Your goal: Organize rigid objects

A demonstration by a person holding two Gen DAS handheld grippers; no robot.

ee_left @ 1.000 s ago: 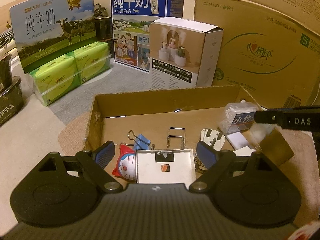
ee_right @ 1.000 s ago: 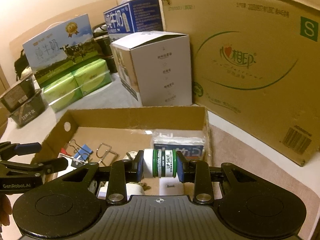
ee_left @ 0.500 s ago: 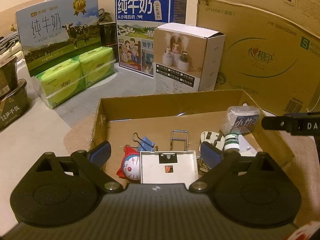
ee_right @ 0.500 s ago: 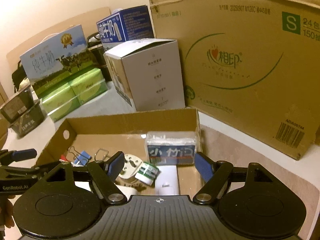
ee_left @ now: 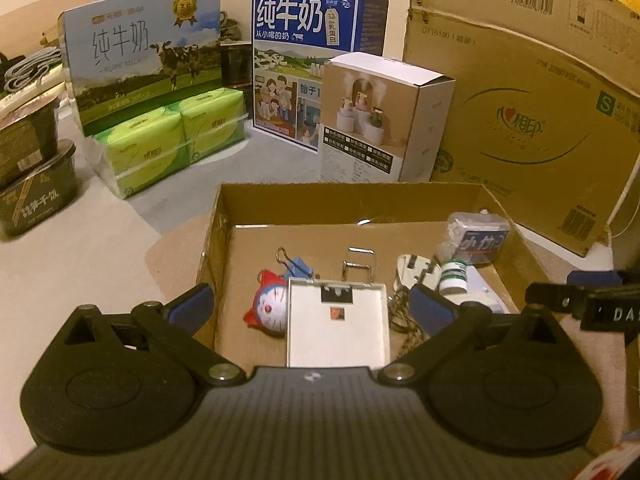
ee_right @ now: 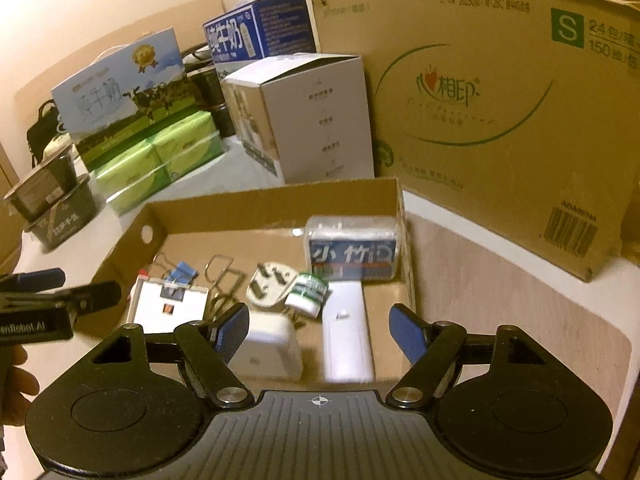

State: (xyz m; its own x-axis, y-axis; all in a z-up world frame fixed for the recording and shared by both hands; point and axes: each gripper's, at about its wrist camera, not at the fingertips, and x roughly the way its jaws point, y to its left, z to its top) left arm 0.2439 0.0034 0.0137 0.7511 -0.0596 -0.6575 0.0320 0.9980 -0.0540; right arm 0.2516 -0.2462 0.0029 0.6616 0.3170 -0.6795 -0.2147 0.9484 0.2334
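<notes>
**Both jaws empty over the box – a few things that could get bumped**

The right hand-held gripper (ee_right: 316,334) is seen spread apart with nothing pinched. Just ahead of it, inside the cardboard box (ee_right: 276,200), a small white jar with green bands (ee_right: 307,292) is lying tipped against a white wall plug (ee_right: 269,282). Being round and on its side, it could probably be rolled or knocked if the jaws are swung back in low. A white charger block (ee_right: 267,350) and a flat white device (ee_right: 347,332) sit right under the fingertips, so they could get snagged too.

The left hand-held gripper (ee_left: 310,306) is also held wide open and empty, above a white badge holder (ee_left: 338,322). A red and white cartoon cat keychain (ee_left: 269,310) is tucked beside it to the left, with a blue binder clip (ee_left: 299,266) beyond. Those wire handles look easy to hook by accident.

Writing that can be made out:
- "小竹" on the clear pack of swabs (ee_right: 352,250) at the far right of the box
- "GenRobot.AI" and "DAS" on the gripper bodies
- "纯牛奶 PURE MILK" on the cow carton (ee_left: 140,60), "纯牛奶" on the blue carton (ee_left: 312,32)
- "心相印", "S" and "24包" on the big brown carton (ee_right: 480,92)

The jar's label can't be read here.
</notes>
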